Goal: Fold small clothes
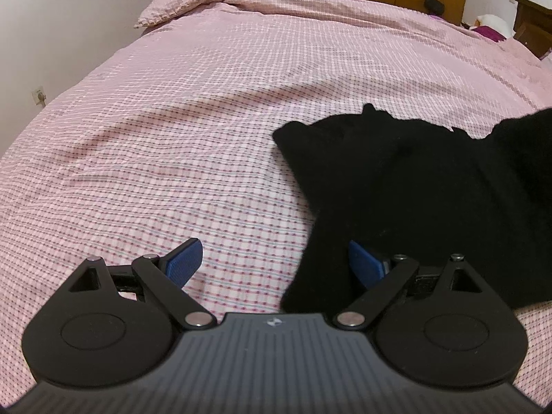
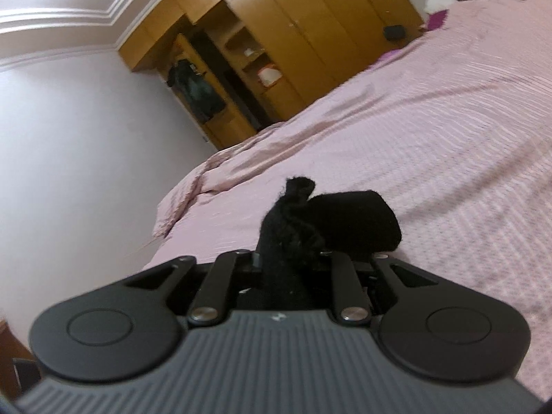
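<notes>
Spread left gripper [image 1: 272, 258] jaws straddle the black garment's [image 1: 396, 189] edge on the bed [image 1: 172, 138]; right gripper [image 2: 291, 258] pinches bunched fabric, which may slip.

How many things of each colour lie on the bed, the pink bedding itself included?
Black: 1, the black garment, gripped by the right tongs
Pink: 2, the checked bed cover and the pillow
Total: 3

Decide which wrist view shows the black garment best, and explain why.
The left wrist view: the black garment lies spread across the pink bedspread. The right wrist view shows only a bunched part clamped in the right gripper.
</notes>
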A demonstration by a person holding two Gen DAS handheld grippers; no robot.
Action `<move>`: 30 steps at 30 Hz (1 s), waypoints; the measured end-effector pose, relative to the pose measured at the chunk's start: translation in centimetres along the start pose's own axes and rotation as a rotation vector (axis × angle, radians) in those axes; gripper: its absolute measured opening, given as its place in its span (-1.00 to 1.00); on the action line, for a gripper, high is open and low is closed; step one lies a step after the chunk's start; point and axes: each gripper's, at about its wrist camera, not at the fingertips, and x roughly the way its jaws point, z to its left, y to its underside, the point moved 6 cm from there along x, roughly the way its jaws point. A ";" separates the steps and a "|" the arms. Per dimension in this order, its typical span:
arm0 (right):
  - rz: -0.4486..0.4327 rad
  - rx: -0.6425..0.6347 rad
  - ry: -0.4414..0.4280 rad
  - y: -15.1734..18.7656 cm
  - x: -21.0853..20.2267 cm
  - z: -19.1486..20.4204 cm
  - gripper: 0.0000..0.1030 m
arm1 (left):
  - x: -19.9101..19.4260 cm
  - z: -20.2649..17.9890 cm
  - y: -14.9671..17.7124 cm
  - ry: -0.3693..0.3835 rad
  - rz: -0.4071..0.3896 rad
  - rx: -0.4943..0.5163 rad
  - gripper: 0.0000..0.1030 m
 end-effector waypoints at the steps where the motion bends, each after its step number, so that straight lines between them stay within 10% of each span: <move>1: 0.002 -0.012 -0.008 0.0 0.3 0.9 -0.65 | -0.1 0.3 0.0 -0.003 -0.001 -0.002 0.82; 11: 0.065 -0.106 -0.093 2.3 5.3 10.4 -0.65 | -1.3 4.4 0.6 -0.047 -0.023 -0.056 0.82; 22: 0.295 -0.219 -0.056 13.2 13.1 11.9 -0.66 | -1.5 8.6 1.7 -0.080 0.014 -0.125 0.82; 30: 0.229 -0.267 -0.067 12.0 12.0 13.7 -0.65 | -2.2 10.5 2.1 -0.085 -0.007 -0.153 0.82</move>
